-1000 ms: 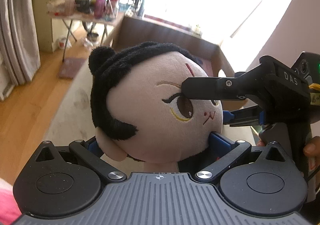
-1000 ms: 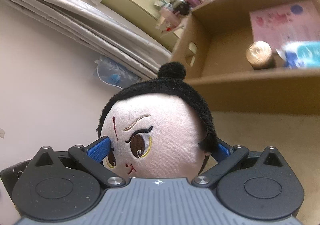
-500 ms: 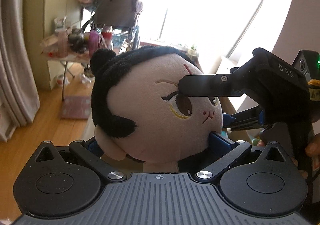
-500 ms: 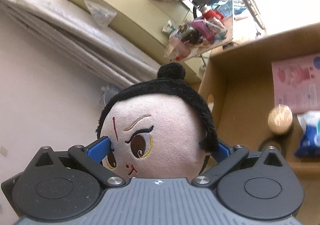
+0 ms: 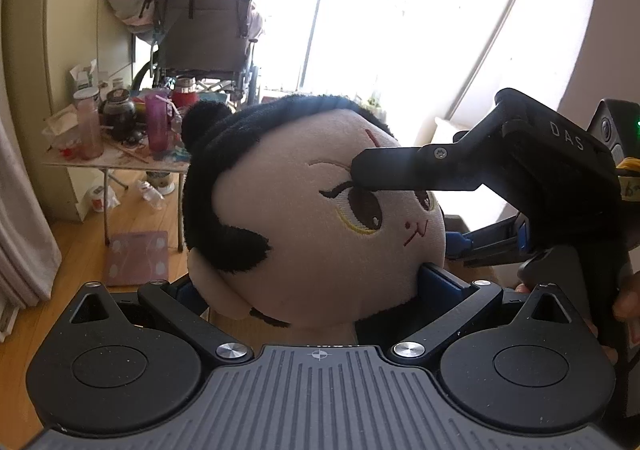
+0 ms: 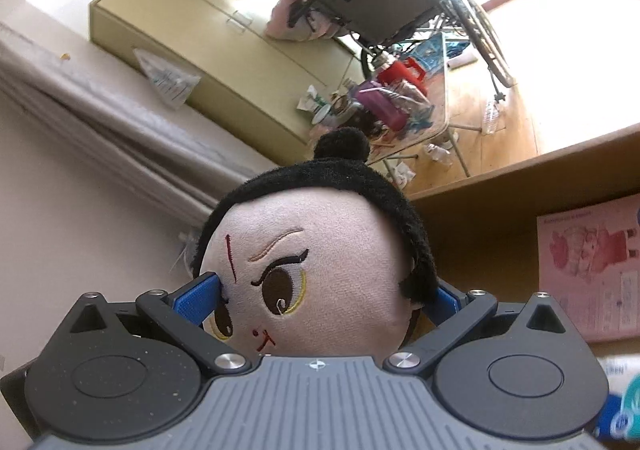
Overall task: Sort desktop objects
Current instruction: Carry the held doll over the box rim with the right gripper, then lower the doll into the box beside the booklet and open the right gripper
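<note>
A plush doll head [image 5: 312, 217] with black hair, a top bun and a pale embroidered face fills the left wrist view. My left gripper [image 5: 316, 290] is shut on it, one blue pad [image 5: 438, 280] under the chin side and the other behind the ear. From the right, my right gripper [image 5: 408, 209] clamps the same head across the eye. In the right wrist view the doll [image 6: 320, 266] sits between my right gripper [image 6: 322, 296] pads, held in the air by the open cardboard box [image 6: 500, 177].
Inside the box lie a pink leaflet [image 6: 588, 266] and a blue-white pack [image 6: 616, 402]. Behind stand a cluttered folding table [image 5: 116, 153], a wheelchair [image 5: 204, 29], a yellow cabinet [image 6: 208, 45] and a bright window. A hand [image 5: 624, 302] grips the right gripper's handle.
Both grippers have lifted and tilted upward with the doll still clamped. The box has dropped out of the left wrist view and slid lower right in the right wrist view.
</note>
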A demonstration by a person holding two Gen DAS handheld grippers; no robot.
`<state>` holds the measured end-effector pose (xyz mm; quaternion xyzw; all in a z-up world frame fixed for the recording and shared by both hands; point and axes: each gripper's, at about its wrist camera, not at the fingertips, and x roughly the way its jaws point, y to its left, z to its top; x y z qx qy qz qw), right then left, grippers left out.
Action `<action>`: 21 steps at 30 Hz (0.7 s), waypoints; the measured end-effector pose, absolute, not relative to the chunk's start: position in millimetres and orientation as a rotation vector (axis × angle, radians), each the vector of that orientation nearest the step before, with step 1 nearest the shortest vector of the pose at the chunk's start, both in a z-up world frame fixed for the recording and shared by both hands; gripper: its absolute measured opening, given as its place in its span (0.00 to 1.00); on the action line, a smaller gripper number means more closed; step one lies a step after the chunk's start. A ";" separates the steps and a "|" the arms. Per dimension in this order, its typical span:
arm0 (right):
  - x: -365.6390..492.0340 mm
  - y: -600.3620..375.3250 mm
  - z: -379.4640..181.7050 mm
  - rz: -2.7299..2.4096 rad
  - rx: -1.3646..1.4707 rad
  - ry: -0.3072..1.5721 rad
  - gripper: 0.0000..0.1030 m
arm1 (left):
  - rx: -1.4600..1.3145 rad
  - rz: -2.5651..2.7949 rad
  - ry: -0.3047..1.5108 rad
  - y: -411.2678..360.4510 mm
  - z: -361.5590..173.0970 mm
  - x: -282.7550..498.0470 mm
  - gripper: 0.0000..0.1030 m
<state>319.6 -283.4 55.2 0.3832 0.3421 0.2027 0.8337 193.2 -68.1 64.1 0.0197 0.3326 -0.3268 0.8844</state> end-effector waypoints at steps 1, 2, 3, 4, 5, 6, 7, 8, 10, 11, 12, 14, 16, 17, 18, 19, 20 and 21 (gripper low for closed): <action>325.4 -284.7 47.8 0.425 0.819 0.730 1.00 | 0.044 -0.680 0.699 -70.8 59.2 199.4 1.00; 333.5 -286.0 38.3 0.418 0.830 0.739 1.00 | 0.046 -0.680 0.708 -72.9 53.8 205.1 1.00; 338.7 -287.9 30.4 0.412 0.839 0.747 1.00 | 0.047 -0.679 0.719 -73.9 48.0 210.7 1.00; 344.9 -289.3 21.0 0.405 0.849 0.759 1.00 | 0.049 -0.678 0.735 -74.8 41.4 216.9 1.00; 351.1 -290.3 10.6 0.397 0.861 0.773 1.00 | 0.051 -0.677 0.750 -76.0 34.7 222.9 1.00; 355.9 -290.7 1.4 0.389 0.872 0.787 1.00 | 0.053 -0.675 0.768 -77.3 27.6 228.5 1.00; 360.2 -291.4 -8.3 0.381 0.883 0.801 1.00 | 0.056 -0.674 0.788 -78.5 20.2 235.1 1.00; 364.6 -292.2 -19.0 0.374 0.895 0.816 1.00 | 0.060 -0.673 0.807 -80.5 15.1 239.2 1.00; 367.3 -292.7 -35.7 0.363 0.919 0.838 1.00 | 0.073 -0.670 0.842 -82.3 3.5 246.7 1.00; 369.2 -293.6 -44.6 0.354 0.937 0.850 1.00 | 0.081 -0.669 0.857 -83.6 -1.4 248.7 1.00; 370.5 -294.2 -52.8 0.345 0.956 0.861 1.00 | 0.089 -0.669 0.869 -84.6 -5.2 250.3 1.00; 372.2 -294.3 -64.5 0.333 0.982 0.879 1.00 | 0.097 -0.667 0.895 -85.7 -11.8 255.2 1.00; 373.1 -293.6 -74.5 0.324 1.000 0.897 1.00 | 0.104 -0.665 0.924 -85.9 -16.6 256.4 1.00; 373.2 -293.2 -78.8 0.320 1.012 0.907 1.00 | 0.109 -0.664 0.937 -86.5 -17.9 257.9 1.00; 373.2 -293.8 -82.8 0.318 1.029 0.914 1.00 | 0.115 -0.664 0.946 -86.7 -19.3 257.7 1.00; 372.6 -295.1 -88.0 0.315 1.053 0.922 1.00 | 0.125 -0.666 0.950 -87.0 -20.6 256.7 1.00; 372.3 -296.1 -91.4 0.313 1.071 0.929 1.00 | 0.135 -0.668 0.952 -87.4 -21.5 256.4 1.00; 371.8 -297.0 -95.0 0.309 1.087 0.936 1.00 | 0.146 -0.669 0.956 -87.7 -21.8 255.1 1.00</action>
